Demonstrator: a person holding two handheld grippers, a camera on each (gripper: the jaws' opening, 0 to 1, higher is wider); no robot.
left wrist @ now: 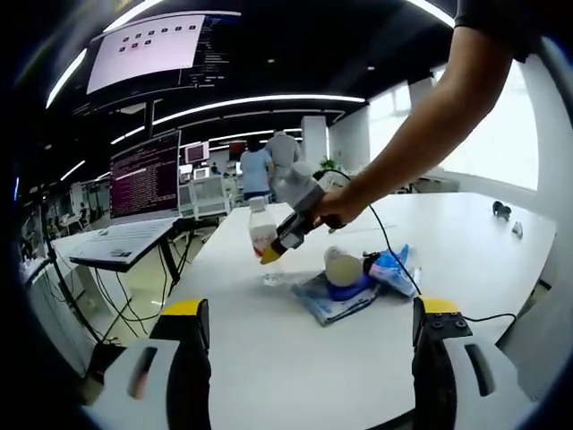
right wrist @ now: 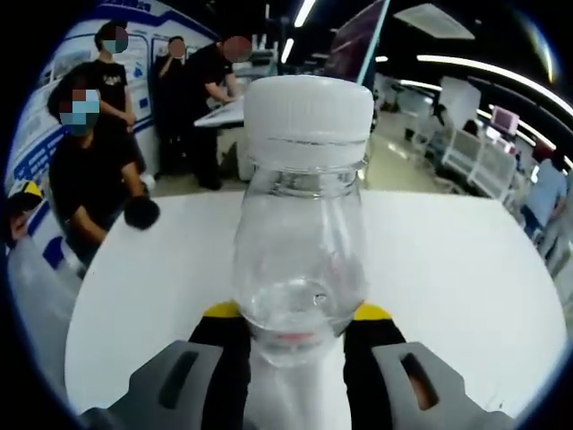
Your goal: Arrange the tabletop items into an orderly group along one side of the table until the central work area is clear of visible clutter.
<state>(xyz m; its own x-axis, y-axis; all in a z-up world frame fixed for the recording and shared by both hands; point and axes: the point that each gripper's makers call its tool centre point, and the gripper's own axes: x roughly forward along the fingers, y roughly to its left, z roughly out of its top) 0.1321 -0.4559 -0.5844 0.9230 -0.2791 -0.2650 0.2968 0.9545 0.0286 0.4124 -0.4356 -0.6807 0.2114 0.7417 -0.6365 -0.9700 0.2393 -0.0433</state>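
Clear plastic bottle (right wrist: 303, 242) with a white cap sits clamped in the right tool (right wrist: 295, 336) at mid-bench (left wrist: 466, 242). Left tool (left wrist: 304, 336) hangs released, holding nothing. Blue packets (left wrist: 394, 269) and a round container (left wrist: 342, 266) remain central; tidying looks barely started.

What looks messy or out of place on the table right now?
A loose pile sits mid-table: a round pale object on a blue cloth, with a crumpled blue packet beside it. The right hand-held gripper grips a clear bottle upright; nothing looks spilled.
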